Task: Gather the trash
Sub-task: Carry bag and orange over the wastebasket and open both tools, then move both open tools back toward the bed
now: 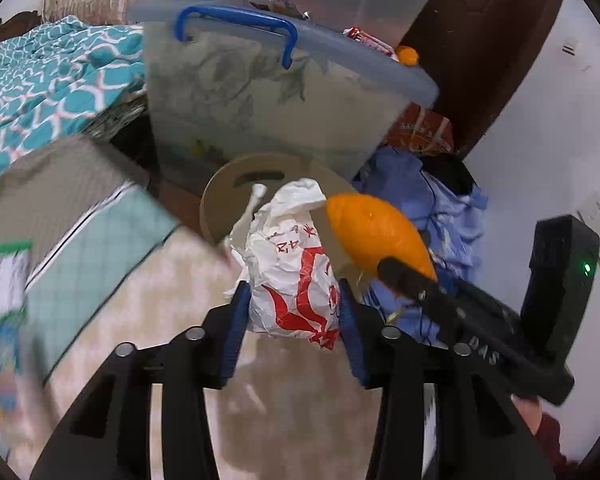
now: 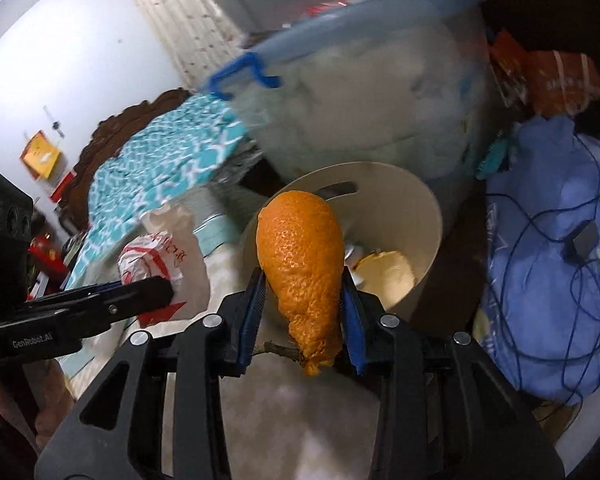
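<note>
My left gripper (image 1: 294, 300) is shut on a crumpled white plastic bag with red print (image 1: 292, 276), held in the air before a beige round bin (image 1: 220, 196). The same bag (image 2: 160, 256) shows at the left of the right wrist view, in the left gripper (image 2: 164, 292). My right gripper (image 2: 304, 288) is shut on a piece of orange peel (image 2: 300, 256), which hangs at the near rim of the bin (image 2: 428, 208). Some scraps lie inside the bin. In the left wrist view the peel (image 1: 376, 232) sits at the tip of the right gripper (image 1: 400, 272).
A large clear storage box with a blue handle (image 1: 236, 28) stands behind the bin. A teal patterned blanket (image 1: 48, 84) lies at the left. A blue cloth heap with a dark cable (image 2: 548, 248) sits right of the bin. A pale green mat (image 1: 100, 248) is at the left.
</note>
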Motion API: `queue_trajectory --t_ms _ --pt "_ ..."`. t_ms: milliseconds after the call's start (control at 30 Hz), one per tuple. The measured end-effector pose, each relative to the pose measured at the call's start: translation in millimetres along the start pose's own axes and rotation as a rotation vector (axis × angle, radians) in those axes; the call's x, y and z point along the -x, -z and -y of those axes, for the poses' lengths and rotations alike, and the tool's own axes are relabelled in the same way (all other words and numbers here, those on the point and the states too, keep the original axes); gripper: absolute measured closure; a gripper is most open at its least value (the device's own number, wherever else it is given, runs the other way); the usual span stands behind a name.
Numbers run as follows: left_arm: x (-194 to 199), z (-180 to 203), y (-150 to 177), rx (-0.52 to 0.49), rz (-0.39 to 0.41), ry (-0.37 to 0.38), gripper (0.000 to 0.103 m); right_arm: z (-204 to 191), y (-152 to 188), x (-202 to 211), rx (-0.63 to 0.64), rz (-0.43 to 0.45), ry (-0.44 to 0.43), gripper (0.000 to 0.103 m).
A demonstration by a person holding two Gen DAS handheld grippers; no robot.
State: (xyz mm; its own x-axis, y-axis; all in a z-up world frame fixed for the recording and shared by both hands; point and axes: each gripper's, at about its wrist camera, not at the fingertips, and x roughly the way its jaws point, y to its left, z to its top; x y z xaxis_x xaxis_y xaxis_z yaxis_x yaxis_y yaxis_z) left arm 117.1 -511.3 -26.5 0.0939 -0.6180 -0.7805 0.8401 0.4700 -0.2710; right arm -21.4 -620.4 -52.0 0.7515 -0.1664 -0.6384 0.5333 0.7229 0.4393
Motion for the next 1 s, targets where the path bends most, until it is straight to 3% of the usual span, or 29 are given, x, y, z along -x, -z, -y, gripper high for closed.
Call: queue_trajectory --t_ms 33,67,100,233,367,500,633,867,1000 --pt "-6 0 -6 0.008 0.000 -0.014 0.047 5 -5 -8 -0.013 -0.004 0.000 0.050" --pt "-18 -1 -16 0.025 -0.008 -0.044 0.031 8 -9 -14 -0.023 -0.008 -0.002 0.043" --pt "-25 -3 -22 0.042 -0.008 -0.060 0.028 12 -13 -19 -0.041 -0.002 0.000 0.041" --pt "-21 -19 -26 0.126 -0.006 -0.012 0.028 21 -16 -7 -0.097 0.076 -0.008 0.041" --pt "13 -27 -6 0.120 0.028 0.029 0.029 13 -6 4 -0.099 0.097 -0.049 0.042" --pt "64 -37 42 0.135 0.033 0.096 0.029 -21 11 5 -0.046 0.057 -0.139 0.049" --pt "116 -54 100 0.157 0.051 0.112 0.029 -75 32 -6 0.041 -0.021 -0.240 0.060" --pt "206 -119 211 0.308 0.098 0.027 0.029 -198 82 -31 0.251 -0.184 -0.417 0.062" --pt "255 -164 268 0.457 0.178 -0.053 0.029 -289 120 -56 0.460 -0.277 -0.461 0.061"
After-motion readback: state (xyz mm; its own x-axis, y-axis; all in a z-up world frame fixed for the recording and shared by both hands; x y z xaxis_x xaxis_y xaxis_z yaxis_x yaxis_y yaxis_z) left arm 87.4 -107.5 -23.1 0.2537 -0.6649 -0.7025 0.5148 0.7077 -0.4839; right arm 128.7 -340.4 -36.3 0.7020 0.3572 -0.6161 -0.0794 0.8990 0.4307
